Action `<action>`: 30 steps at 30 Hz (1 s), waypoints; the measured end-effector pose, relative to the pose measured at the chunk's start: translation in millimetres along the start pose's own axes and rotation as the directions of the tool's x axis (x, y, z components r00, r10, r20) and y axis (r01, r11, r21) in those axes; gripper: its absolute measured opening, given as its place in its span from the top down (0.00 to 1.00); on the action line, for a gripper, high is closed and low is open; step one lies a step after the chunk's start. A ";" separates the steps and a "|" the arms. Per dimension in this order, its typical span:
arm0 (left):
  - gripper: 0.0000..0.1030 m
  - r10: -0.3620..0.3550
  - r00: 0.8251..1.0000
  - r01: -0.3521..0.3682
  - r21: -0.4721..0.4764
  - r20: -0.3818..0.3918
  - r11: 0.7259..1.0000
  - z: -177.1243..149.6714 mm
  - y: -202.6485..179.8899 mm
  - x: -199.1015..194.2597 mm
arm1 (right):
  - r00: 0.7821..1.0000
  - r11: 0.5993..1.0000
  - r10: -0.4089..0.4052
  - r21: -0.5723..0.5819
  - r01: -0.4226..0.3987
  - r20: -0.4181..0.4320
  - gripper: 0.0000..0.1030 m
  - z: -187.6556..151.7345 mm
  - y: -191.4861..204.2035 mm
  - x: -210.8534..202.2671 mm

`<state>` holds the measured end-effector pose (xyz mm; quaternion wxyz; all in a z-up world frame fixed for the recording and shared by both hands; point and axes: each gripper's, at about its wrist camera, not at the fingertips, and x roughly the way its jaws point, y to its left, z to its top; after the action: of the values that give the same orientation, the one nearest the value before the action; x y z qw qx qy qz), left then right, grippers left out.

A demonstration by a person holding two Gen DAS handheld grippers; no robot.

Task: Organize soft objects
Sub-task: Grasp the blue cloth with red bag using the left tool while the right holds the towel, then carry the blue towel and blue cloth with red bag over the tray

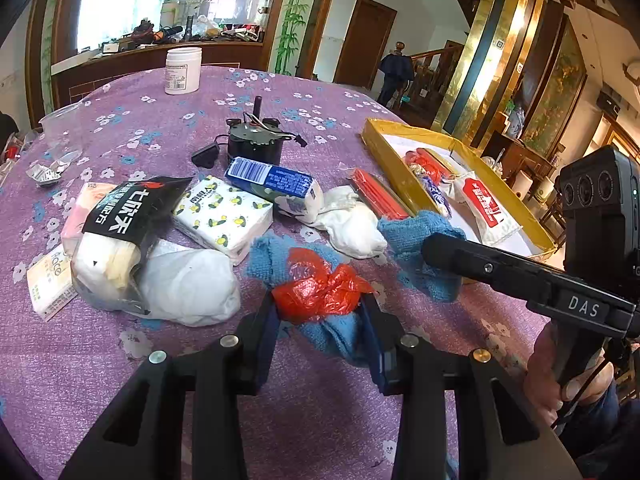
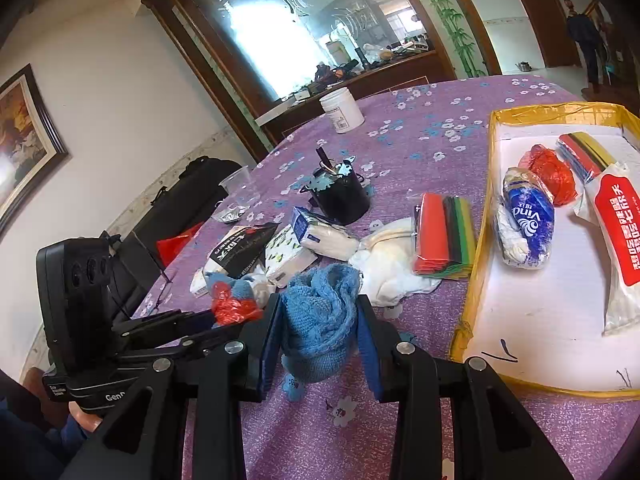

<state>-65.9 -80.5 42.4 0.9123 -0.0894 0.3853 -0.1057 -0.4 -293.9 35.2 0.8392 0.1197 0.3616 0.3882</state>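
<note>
My left gripper is shut on a crumpled red plastic bag that lies on a blue knitted cloth. My right gripper is shut on another bunch of blue cloth; in the left wrist view its fingers grip that cloth beside the yellow-rimmed tray. The tray holds a red bag, a Vinda tissue pack and a red-labelled pack. Tissue packs, white cloths and a black-labelled bag lie on the purple tablecloth.
A small black motor, a white jar, a clear plastic cup and a pack of coloured sheets stand on the table. A black bag sits beyond the table's left edge.
</note>
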 end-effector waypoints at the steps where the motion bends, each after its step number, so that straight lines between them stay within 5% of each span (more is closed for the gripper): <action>1: 0.64 -0.001 1.000 0.001 -0.001 0.001 1.000 -0.3 1.2 -0.5 | 1.000 1.000 -0.002 -0.001 0.002 0.000 0.63 -0.1 0.1 0.1; 22: 0.64 -0.046 0.999 0.046 0.015 0.014 0.999 4.4 -4.0 -4.8 | 0.999 0.999 -0.014 0.035 0.012 0.039 0.63 -0.6 -7.1 -11.7; 30: 0.64 -0.120 0.993 0.118 0.091 0.018 0.989 26.9 -44.0 1.2 | 0.984 0.991 -0.096 0.109 0.080 0.153 0.63 14.1 -38.4 -60.6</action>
<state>-51.1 -120.9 70.8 0.9119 -0.0724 0.3636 -0.1763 4.7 -363.2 57.9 0.8743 0.1767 0.3185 0.3210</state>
